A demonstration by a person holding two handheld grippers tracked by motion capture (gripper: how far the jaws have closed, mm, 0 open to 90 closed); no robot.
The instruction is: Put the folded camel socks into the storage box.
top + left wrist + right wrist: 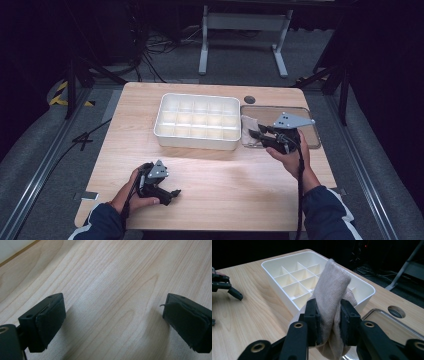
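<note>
— Beige cloth (332,290), soft and ribbed, is pinched between my right gripper (329,320) fingers (313,315); it hangs just above the clear tray (310,137), beside the white divided box (197,145). Do you see it the same way?

— I do; in the high view the right gripper (256,131) sits at the tray's left end, with the cloth (248,122) bunched at its tip. What about your left?

— My left gripper (112,322) has its fingers (50,320) spread wide over bare wood, holding nothing; it rests low on the surface (225,190), well apart from the box.

— Then I'd keep the pinch firm, lift until the loose end clears the box wall, and lower it straight into one cell; a slack fold could catch on a divider.
</note>
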